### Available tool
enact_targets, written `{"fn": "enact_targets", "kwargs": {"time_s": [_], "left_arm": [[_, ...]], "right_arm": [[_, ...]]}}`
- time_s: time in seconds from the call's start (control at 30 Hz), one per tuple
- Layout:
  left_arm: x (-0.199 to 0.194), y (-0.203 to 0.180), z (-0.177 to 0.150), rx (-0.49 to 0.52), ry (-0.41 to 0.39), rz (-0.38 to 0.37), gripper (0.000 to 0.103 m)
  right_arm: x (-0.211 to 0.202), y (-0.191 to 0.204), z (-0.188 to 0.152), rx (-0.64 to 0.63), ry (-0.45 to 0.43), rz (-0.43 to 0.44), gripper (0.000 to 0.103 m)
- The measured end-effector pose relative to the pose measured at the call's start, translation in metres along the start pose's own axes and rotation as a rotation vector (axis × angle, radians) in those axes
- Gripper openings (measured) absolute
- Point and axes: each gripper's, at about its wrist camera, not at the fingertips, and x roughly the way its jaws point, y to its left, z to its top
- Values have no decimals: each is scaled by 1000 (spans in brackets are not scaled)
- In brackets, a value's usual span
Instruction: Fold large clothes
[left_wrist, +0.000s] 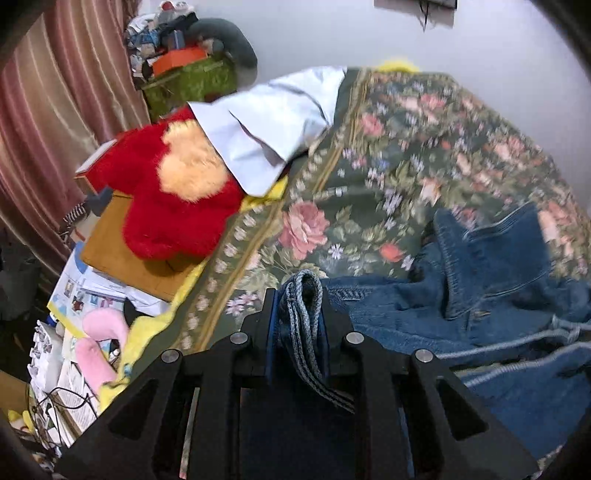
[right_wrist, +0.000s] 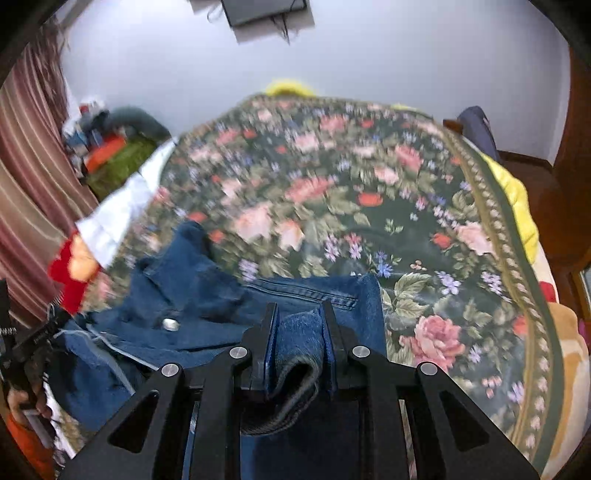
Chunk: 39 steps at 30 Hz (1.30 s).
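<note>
Folding is under way: denim jacket (right_wrist: 207, 291) edges are clamped in the left gripper (left_wrist: 300, 306) and the right gripper (right_wrist: 300, 325). Next, the held edges should be laid level on the bedspread (right_wrist: 369, 206), judging by the slack.

Blue denim garment (right_wrist: 207, 295), dark green floral bedspread (left_wrist: 388, 155), red plush (left_wrist: 177, 206), possibly striped pink curtain (left_wrist: 55, 110)

Denim jacket (right_wrist: 207, 295) on bedspread (right_wrist: 369, 206); plush toy (left_wrist: 177, 199) left.

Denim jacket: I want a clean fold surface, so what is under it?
The denim jacket lies on the floral bedspread, its edges pinched in the left gripper and the right gripper. Anything beneath the jacket's middle is covered.
</note>
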Motion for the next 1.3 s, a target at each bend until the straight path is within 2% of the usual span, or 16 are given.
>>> {"fn": "enact_targets", "kwargs": {"time_s": [0.07,0.13,0.17,0.23,0.33,0.4,0.47,0.57,0.6,0.67,0.73,0.8,0.93,1.0,1.13,1.3], "left_arm": [[8,-2,-6,12,5,34,28],[18,-5,-7,38,4,105,55],[22,-5,-9,50,1,128,58],[25,-2,-10,45,13,120,58],[24,2,-10,39,22,118,63],[26,2,-8,55,39,139,70],[25,3,-3,59,69,133,71],[6,4,6,59,75,108,71],[-3,3,8,64,65,105,70],[-30,0,11,85,7,122,70],[-56,-4,11,113,-47,130,70],[-81,-6,10,132,-85,107,71],[-116,-9,-1,156,-109,38,71],[-127,-11,-11,170,-121,5,76],[-134,-23,-33,209,-118,-52,80],[-114,-45,-63,287,-45,-101,80]], "right_arm": [[19,-8,-1,-2,34,0,19],[29,-18,-3,-11,36,-32,19],[34,-20,-3,-25,46,-38,19],[39,-27,-4,-32,77,-17,19],[23,-33,-4,-14,64,3,19],[0,-41,-2,-44,9,-93,19],[-23,-59,1,-52,-30,-147,19],[-53,-89,2,-19,0,-104,19],[-66,-96,-2,-26,12,-78,19],[-82,-97,-9,-54,11,-80,19],[-99,-92,-19,-103,6,-100,19],[-109,-86,-26,-133,8,-96,19],[-124,-63,-41,-177,3,-31,19],[-126,-49,-47,-193,4,-1,19],[-122,-21,-60,-218,45,79,19],[-99,12,-79,-264,123,130,19]]}}
